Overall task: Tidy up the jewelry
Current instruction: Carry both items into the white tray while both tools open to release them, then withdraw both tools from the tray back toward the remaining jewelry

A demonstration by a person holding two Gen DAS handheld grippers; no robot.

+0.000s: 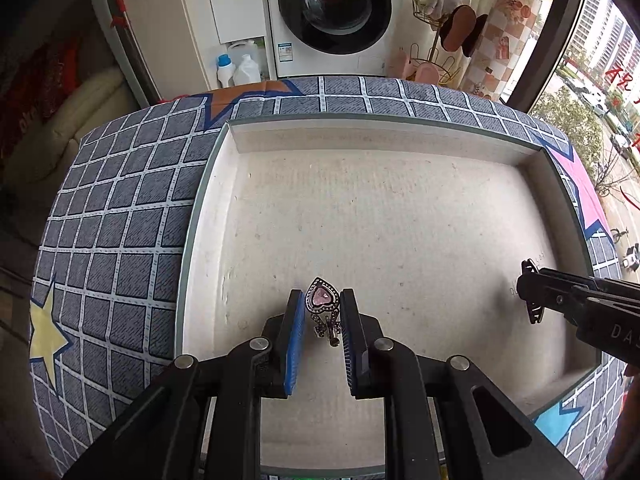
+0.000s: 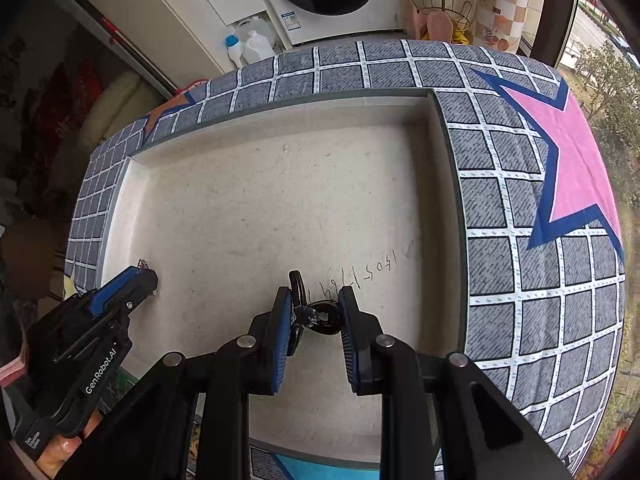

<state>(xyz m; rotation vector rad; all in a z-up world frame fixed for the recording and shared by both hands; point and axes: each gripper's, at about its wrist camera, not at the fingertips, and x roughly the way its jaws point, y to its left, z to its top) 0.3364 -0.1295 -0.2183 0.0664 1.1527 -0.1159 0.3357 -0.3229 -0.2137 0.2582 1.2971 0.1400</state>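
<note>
A shallow white box lid [image 1: 224,208] [image 2: 448,148] lies on a grey checked cloth, its felt floor bare. My left gripper [image 1: 320,300] hangs over the lid's near part, shut on a heart-shaped jewelry piece [image 1: 322,297] with a pink stone and a dark studded rim. In the right wrist view my right gripper [image 2: 314,300] is shut on dark looped jewelry [image 2: 320,316], black rings pinched between the blue pads. Each gripper shows in the other's view: the right gripper [image 1: 532,296] at the lid's right side, the left gripper [image 2: 142,276] at its left.
The checked cloth [image 1: 120,216] with coloured stars covers the table around the lid. Beyond the table's far edge stand a washing machine [image 1: 332,12], detergent bottles [image 1: 236,66] and a gold wire rack [image 1: 436,40]. A window is at the right. Handwriting marks the lid floor [image 2: 364,276].
</note>
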